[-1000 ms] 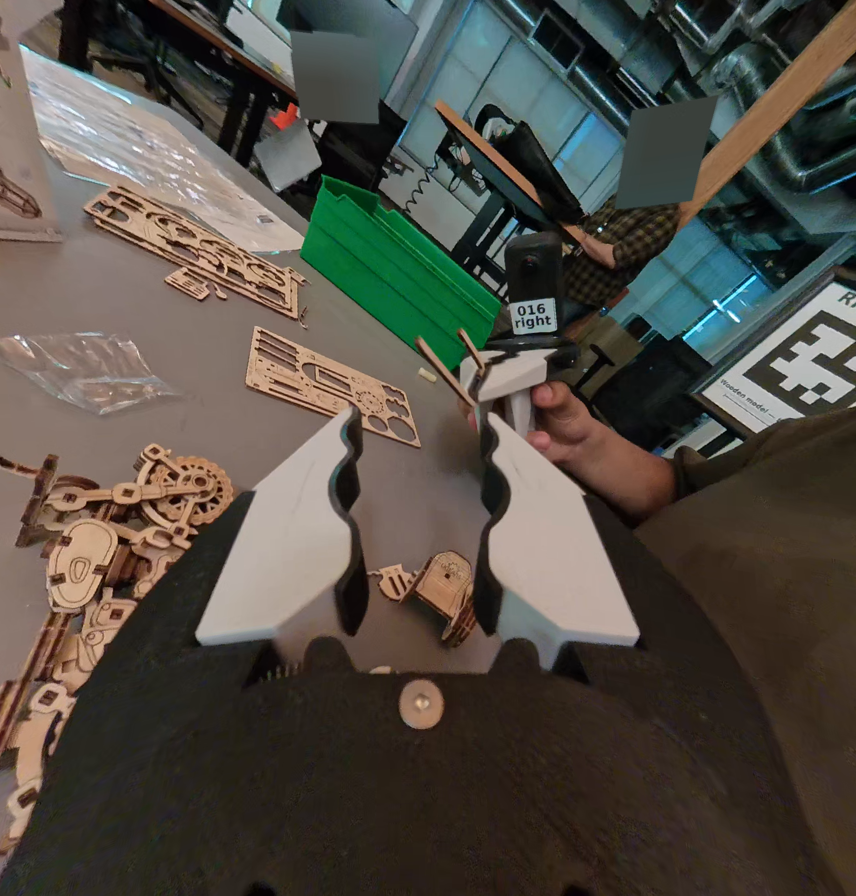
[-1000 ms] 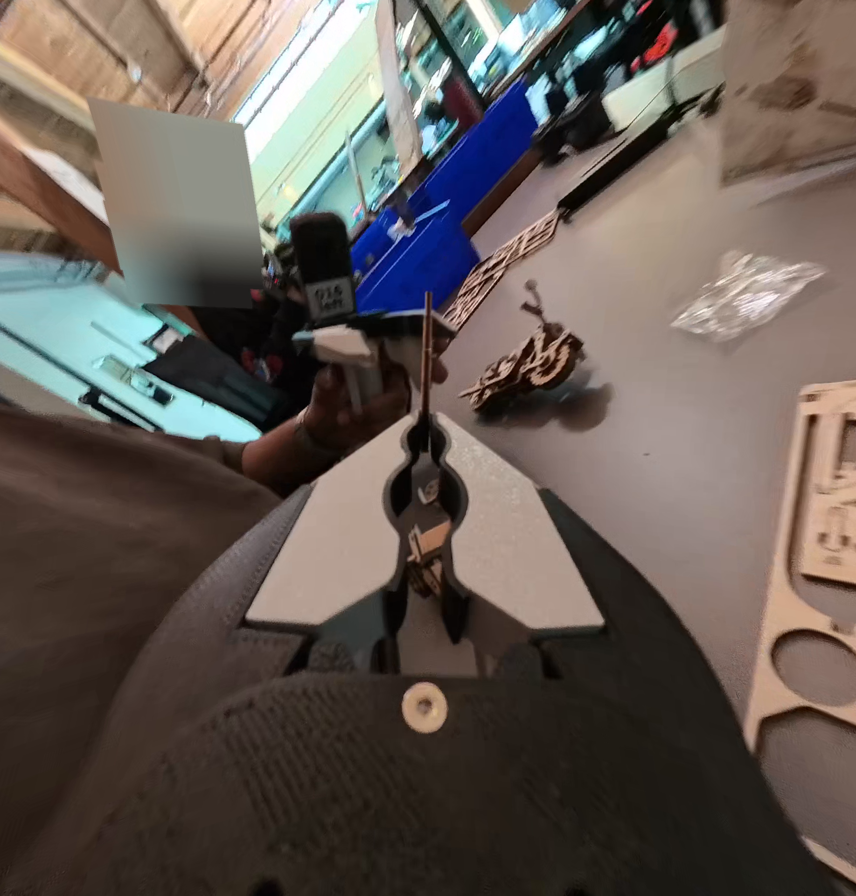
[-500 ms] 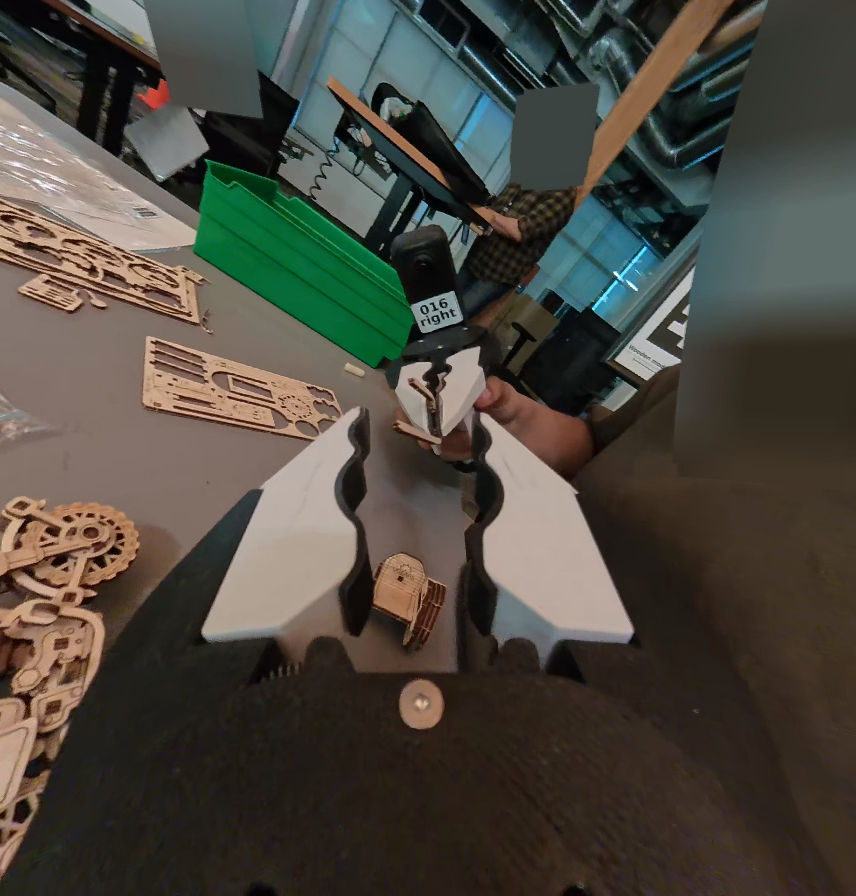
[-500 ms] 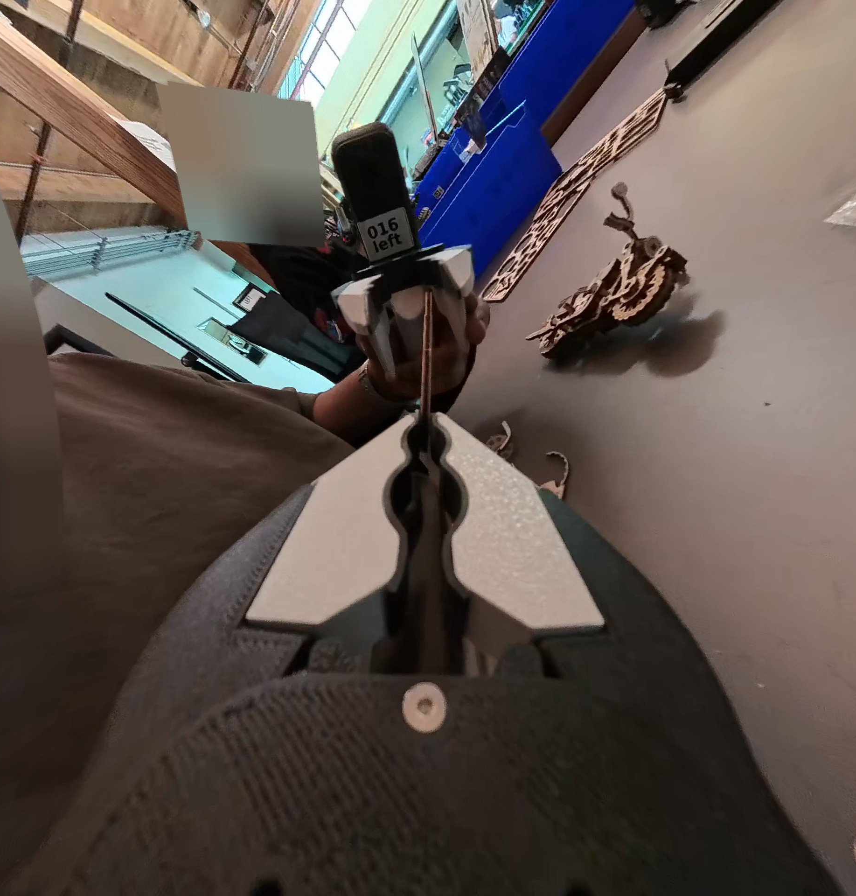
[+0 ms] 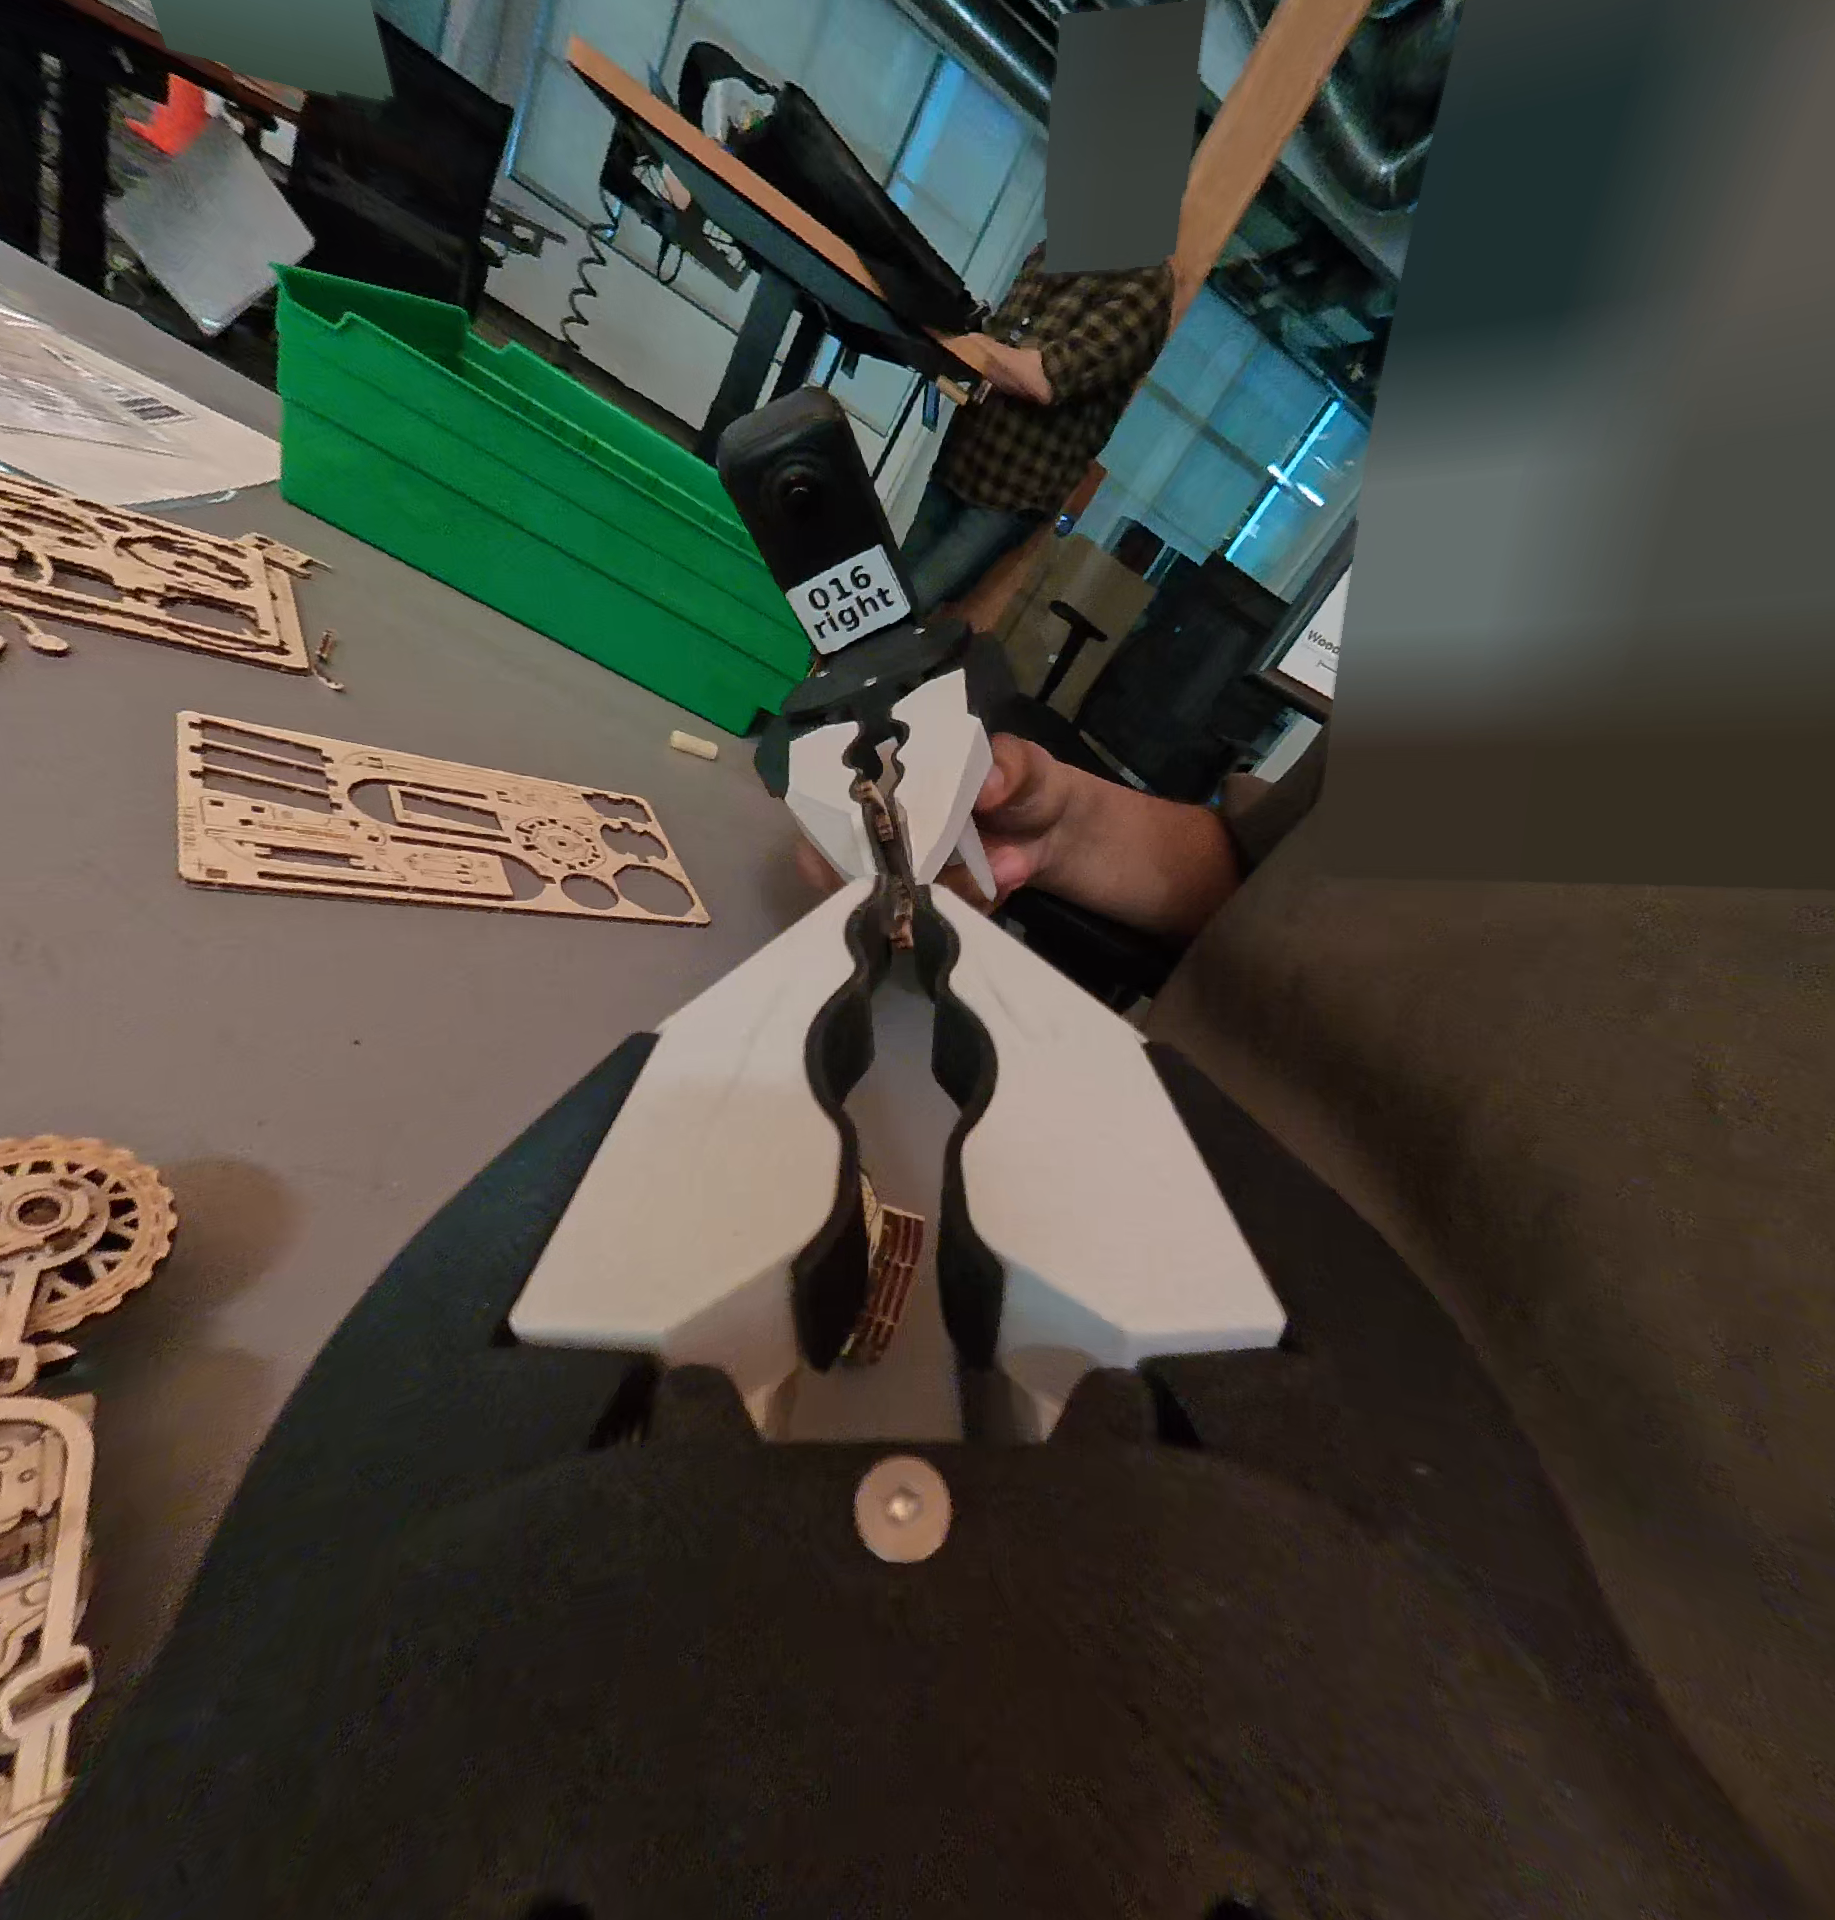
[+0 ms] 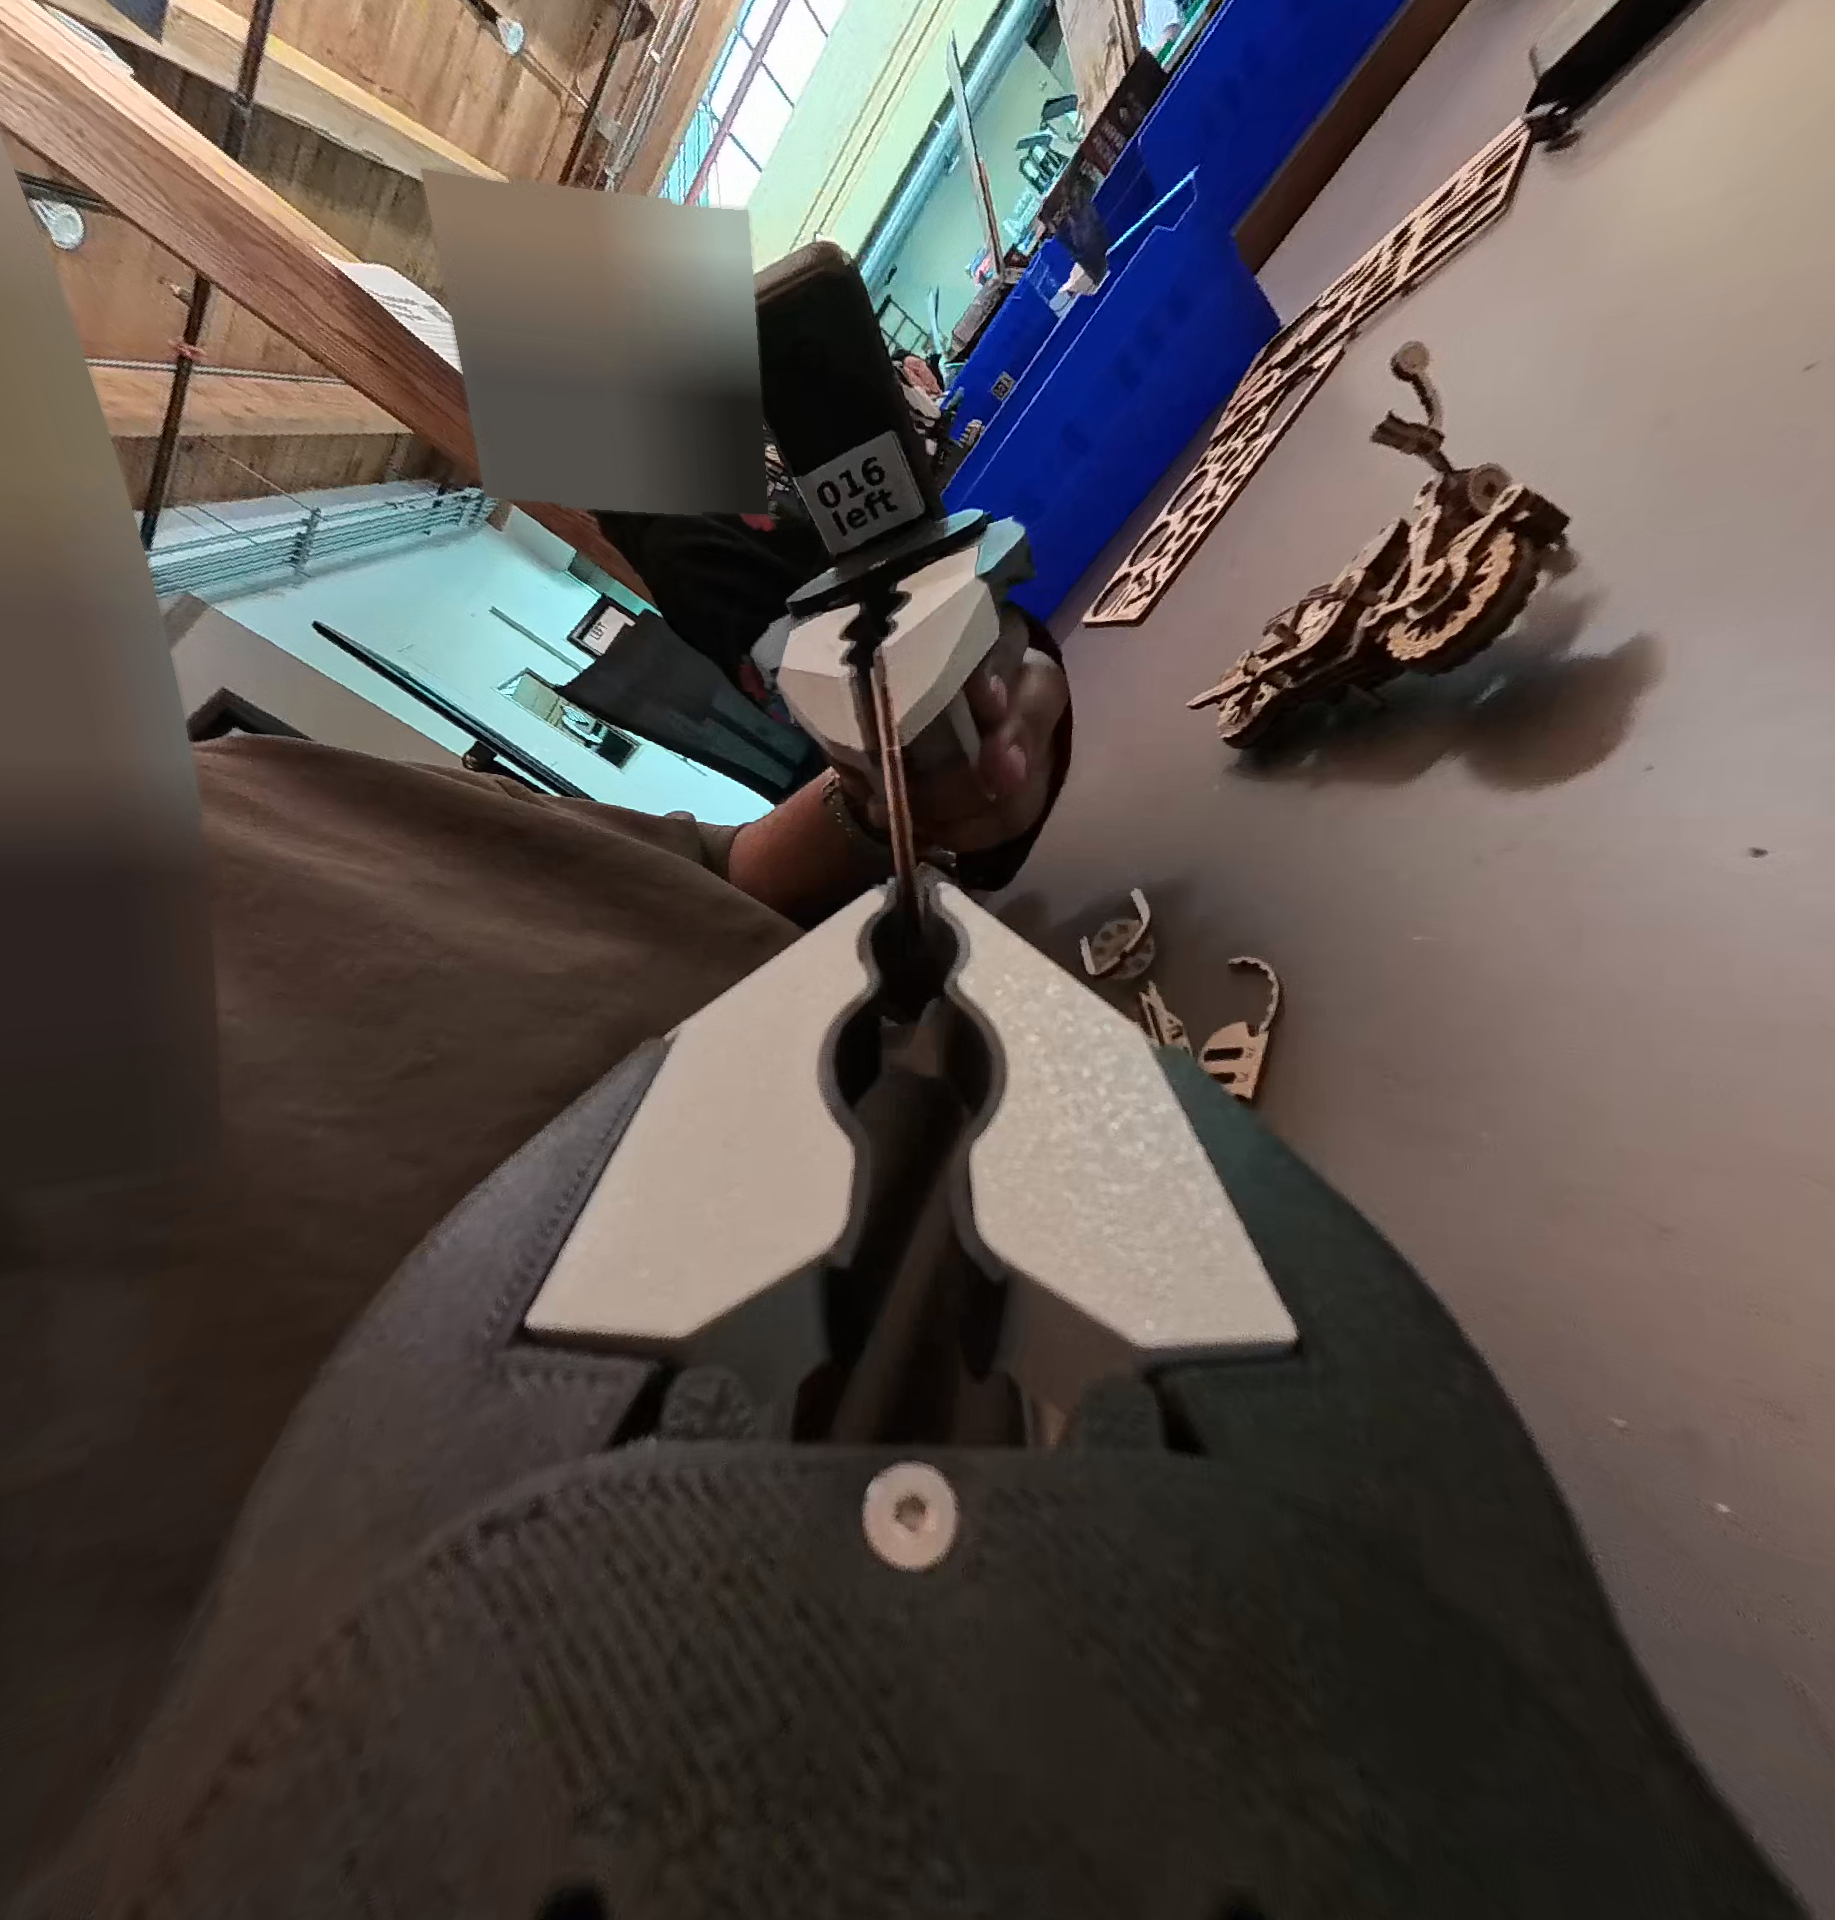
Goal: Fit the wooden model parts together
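A thin wooden model part (image 6: 895, 821) is seen edge-on in the right wrist view and also shows in the left wrist view (image 5: 885, 831). My right gripper (image 6: 908, 896) is shut on one end of it, above the grey table. My left gripper (image 5: 897, 906) faces it tip to tip and has closed on the part's other end. Each gripper shows in the other's view, the right gripper (image 5: 871, 821) and the left gripper (image 6: 871, 686). A small wooden sub-assembly (image 5: 889, 1278) lies on the table below, seen between the left fingers.
A green bin (image 5: 539, 520) and two cut-out wooden sheets (image 5: 414, 821) (image 5: 134, 582) lie at the far left. A geared wooden assembly (image 5: 51, 1236) sits at the near left. A wooden motorcycle model (image 6: 1412, 592), loose small parts (image 6: 1204, 1008) and blue bins (image 6: 1121, 343) lie to the right. The tips of both grippers are at nearly the same place.
My left gripper went from wide open to closed and moved up to the right gripper, taking hold of the free end of the part. The right gripper kept its grip.
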`<state>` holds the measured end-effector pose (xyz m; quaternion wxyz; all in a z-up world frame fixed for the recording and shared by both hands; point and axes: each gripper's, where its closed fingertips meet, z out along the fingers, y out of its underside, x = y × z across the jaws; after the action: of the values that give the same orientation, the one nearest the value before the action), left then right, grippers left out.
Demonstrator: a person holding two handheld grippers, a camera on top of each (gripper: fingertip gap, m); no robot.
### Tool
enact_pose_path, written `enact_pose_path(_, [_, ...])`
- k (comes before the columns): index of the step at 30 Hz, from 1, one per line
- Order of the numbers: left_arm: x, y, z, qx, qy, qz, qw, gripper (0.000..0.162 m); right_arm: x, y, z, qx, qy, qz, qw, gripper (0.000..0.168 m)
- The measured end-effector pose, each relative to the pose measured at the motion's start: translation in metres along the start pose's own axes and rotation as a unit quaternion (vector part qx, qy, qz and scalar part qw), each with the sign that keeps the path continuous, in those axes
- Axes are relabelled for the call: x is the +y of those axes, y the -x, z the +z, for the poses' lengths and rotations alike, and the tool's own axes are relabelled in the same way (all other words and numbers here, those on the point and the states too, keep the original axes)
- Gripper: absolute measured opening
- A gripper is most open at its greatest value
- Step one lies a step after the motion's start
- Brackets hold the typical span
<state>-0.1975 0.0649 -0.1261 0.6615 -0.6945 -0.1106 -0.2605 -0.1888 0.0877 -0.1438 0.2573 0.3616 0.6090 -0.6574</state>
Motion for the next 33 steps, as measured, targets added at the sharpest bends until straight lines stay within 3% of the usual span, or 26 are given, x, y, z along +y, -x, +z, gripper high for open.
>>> enact_pose_path(3, [-0.001,0.003,-0.001,-0.002,-0.003,-0.018,1.0,0.0,-0.001,-0.001,0.0,0.009,-0.002,-0.01,1.0,0.006])
enact_pose_path(7, [-0.011,0.012,-0.007,0.0,-0.04,-0.073,0.997,0.0,-0.013,-0.009,-0.008,0.064,-0.017,-0.069,0.995,0.033])
enact_pose_path(11, [-0.018,0.022,-0.015,-0.006,-0.073,-0.117,0.99,0.0,-0.029,-0.018,-0.02,0.148,-0.041,-0.166,0.974,0.034])
enact_pose_path(14, [-0.018,0.028,-0.017,-0.01,-0.079,-0.144,0.986,0.0,-0.038,-0.018,-0.025,0.212,-0.046,-0.266,0.939,0.038])
enact_pose_path(19, [-0.017,0.031,-0.015,0.002,-0.085,-0.185,0.979,0.0,-0.03,-0.013,-0.02,0.278,0.011,-0.44,0.854,0.031])
enact_pose_path(22, [-0.015,0.03,-0.014,0.005,-0.084,-0.191,0.978,0.0,-0.028,-0.017,-0.019,0.32,0.033,-0.512,0.796,0.024])
enact_pose_path(24, [-0.015,0.029,-0.013,0.007,-0.081,-0.19,0.978,0.0,-0.024,-0.017,-0.016,0.325,0.045,-0.536,0.778,0.022])
enact_pose_path(27, [-0.015,0.028,-0.013,0.011,-0.079,-0.187,0.979,0.0,-0.02,-0.016,-0.012,0.314,0.047,-0.528,0.788,0.023])
enact_pose_path(33, [-0.015,0.027,-0.013,0.012,-0.078,-0.184,0.98,0.0,-0.023,-0.01,-0.012,0.28,0.013,-0.47,0.837,0.023])
